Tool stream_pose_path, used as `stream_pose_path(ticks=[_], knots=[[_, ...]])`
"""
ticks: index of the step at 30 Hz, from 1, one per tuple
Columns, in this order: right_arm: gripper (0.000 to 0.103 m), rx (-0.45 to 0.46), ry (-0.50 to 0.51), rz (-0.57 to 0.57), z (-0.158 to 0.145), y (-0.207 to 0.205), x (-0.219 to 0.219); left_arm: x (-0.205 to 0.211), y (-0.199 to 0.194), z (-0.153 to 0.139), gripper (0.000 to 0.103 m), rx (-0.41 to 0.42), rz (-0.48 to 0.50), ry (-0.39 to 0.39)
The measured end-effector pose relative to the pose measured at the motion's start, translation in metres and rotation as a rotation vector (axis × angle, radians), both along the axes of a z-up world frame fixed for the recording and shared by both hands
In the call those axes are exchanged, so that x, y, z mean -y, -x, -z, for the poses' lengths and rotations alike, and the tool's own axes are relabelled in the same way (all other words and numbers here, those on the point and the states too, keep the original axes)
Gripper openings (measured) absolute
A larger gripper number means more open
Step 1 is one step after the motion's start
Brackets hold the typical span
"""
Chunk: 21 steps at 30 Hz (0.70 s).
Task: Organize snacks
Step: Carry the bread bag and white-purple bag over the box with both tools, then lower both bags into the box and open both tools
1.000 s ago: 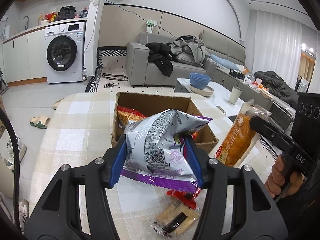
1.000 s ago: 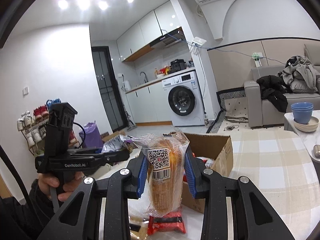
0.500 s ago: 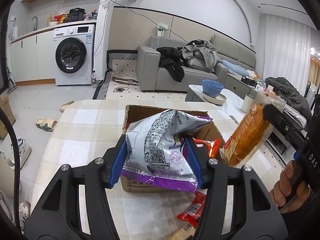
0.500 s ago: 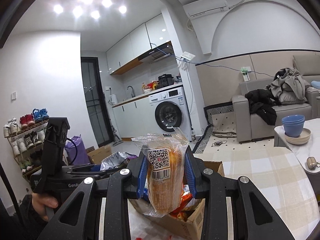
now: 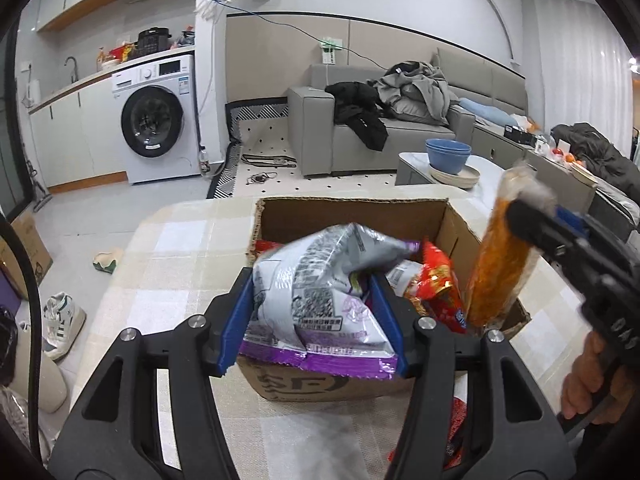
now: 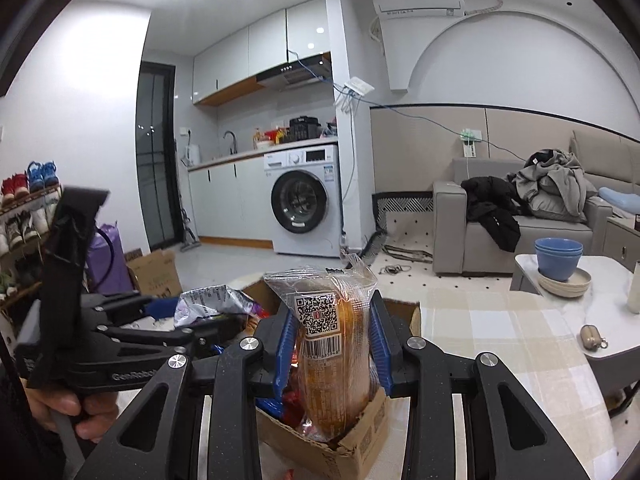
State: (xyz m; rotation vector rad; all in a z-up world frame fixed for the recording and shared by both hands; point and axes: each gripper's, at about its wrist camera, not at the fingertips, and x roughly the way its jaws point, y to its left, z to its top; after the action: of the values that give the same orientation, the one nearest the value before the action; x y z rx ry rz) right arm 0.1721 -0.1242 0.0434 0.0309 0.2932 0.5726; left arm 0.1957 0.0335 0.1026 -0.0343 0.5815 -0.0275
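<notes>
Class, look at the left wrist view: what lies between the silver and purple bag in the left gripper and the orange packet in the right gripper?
A red snack packet, lying in the cardboard box, sits between them.

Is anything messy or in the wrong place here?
Yes. A red snack packet lies on the table beside the cardboard box instead of inside it, and clothes are heaped untidily on the sofa.

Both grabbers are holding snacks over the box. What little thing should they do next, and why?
Probably lower the left gripper a little and let go. Its silver and purple chip bag already hangs over the open cardboard box, which holds other snacks, so it should drop in. The right gripper can follow with its clear-wrapped orange snack.
</notes>
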Motion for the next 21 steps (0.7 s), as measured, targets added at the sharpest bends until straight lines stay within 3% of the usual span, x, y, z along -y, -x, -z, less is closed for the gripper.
stream_pose_path(ticks=[10, 21], knots=[[0.034, -0.056, 0.098, 0.001, 0.017, -0.025, -0.013, 0.007, -0.013, 0.014, 0.054, -0.006, 0.032, -0.001], [0.034, -0.094, 0.099, 0.006, 0.024, -0.043, -0.008, 0.011, -0.02, 0.024, 0.055, -0.021, 0.044, 0.038]])
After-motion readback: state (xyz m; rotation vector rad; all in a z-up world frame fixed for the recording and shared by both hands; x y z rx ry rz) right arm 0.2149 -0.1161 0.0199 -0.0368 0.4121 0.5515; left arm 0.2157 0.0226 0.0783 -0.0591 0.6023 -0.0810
